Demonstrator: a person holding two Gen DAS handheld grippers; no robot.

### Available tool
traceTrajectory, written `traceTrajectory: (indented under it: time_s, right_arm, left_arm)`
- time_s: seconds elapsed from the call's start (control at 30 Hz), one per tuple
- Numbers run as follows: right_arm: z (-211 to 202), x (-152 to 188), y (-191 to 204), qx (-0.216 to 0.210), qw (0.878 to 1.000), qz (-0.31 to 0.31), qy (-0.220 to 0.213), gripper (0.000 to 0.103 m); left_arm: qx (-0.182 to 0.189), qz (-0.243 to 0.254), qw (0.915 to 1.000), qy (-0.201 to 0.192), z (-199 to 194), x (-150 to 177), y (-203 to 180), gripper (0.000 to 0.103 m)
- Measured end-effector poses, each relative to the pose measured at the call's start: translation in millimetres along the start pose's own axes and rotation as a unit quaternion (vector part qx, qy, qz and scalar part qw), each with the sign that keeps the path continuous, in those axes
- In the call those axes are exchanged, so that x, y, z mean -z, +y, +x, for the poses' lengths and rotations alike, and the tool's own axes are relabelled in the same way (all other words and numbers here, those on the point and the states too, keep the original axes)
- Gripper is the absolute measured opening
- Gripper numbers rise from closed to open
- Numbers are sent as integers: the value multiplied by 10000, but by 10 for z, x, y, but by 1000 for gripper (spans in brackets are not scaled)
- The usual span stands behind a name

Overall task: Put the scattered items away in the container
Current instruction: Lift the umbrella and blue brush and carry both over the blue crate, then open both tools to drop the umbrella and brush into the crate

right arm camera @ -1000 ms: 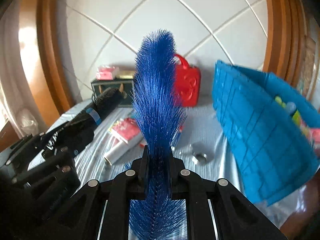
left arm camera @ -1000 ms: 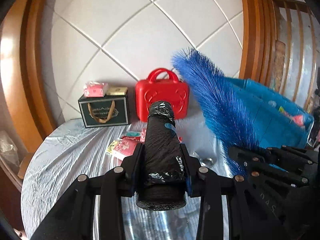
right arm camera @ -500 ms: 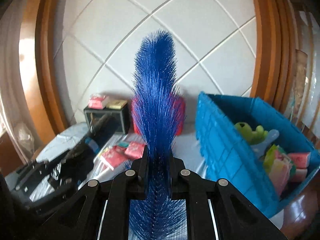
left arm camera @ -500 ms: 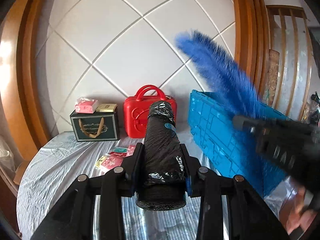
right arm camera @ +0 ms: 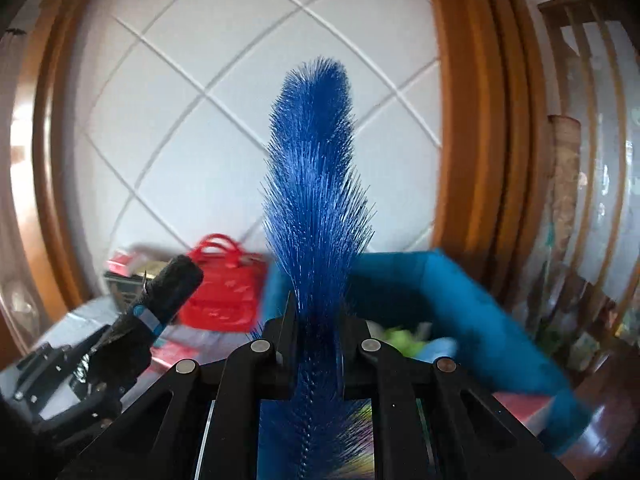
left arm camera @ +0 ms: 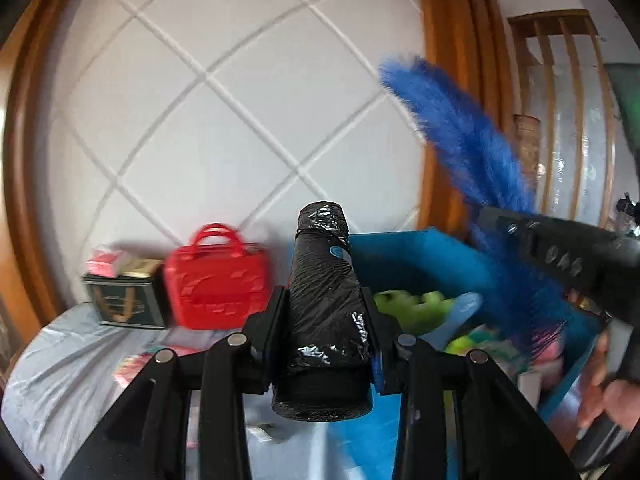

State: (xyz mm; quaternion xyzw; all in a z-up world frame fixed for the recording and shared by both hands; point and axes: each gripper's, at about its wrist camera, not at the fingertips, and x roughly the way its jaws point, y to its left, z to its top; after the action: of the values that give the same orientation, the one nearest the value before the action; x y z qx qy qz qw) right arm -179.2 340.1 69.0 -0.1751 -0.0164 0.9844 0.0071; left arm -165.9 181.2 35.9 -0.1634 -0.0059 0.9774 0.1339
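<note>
My left gripper is shut on a black roll of plastic bags and holds it in the air at the near left edge of the blue container. My right gripper is shut on a blue bristle brush that stands upright above the container. The brush and right gripper show at the right in the left wrist view; the roll shows at the left in the right wrist view. Green and pink items lie inside the container.
A red case and a dark gift box with small packs on top stand at the back of the cloth-covered table. Pink packets lie on the cloth. A tiled wall and wooden frame are behind.
Both grippers have risen and swung right over the container. Its inside now shows in both views. The red case and gift box have shifted left and lower in view.
</note>
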Motion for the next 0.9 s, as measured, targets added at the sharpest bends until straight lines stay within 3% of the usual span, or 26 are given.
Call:
traceTrajectory:
  time_s: [0.1, 0.3, 0.43, 0.6, 0.77, 0.83, 0.87, 0.9]
  right_arm:
    - [208, 72, -510, 95, 9997, -14, 223, 13]
    - [624, 280, -1391, -19, 9968, 436, 669, 13]
    - [859, 308, -1707, -136, 9937, 587, 945, 13]
    - [1160, 404, -1816, -211, 9888, 479, 1397, 13]
    - [1303, 531, -1905, -310, 9824, 503, 1771, 19]
    - [1299, 544, -1924, -255, 9827, 436, 1784, 27]
    - [1293, 556, -1935, -242, 9824, 427, 1804, 30]
    - [1276, 563, -1947, -257, 9818, 415, 1833, 33]
  left_arm:
    - [15, 86, 9999, 132, 348, -95, -639, 34]
    - [81, 217, 9955, 917, 1056, -135, -1572, 34]
    - [72, 306, 9872, 1561, 1420, -3, -1882, 34]
    - [-21, 440, 9746, 2196, 1713, 153, -2078, 34]
    - [-241, 454, 9754, 2143, 1717, 131, -2043, 35]
    - [-252, 410, 9767, 2092, 1730, 100, -1987, 51]
    - [-295, 388, 9775, 2054, 1743, 89, -1971, 65]
    - [-358, 369, 9783, 2007, 1748, 85, -1960, 70]
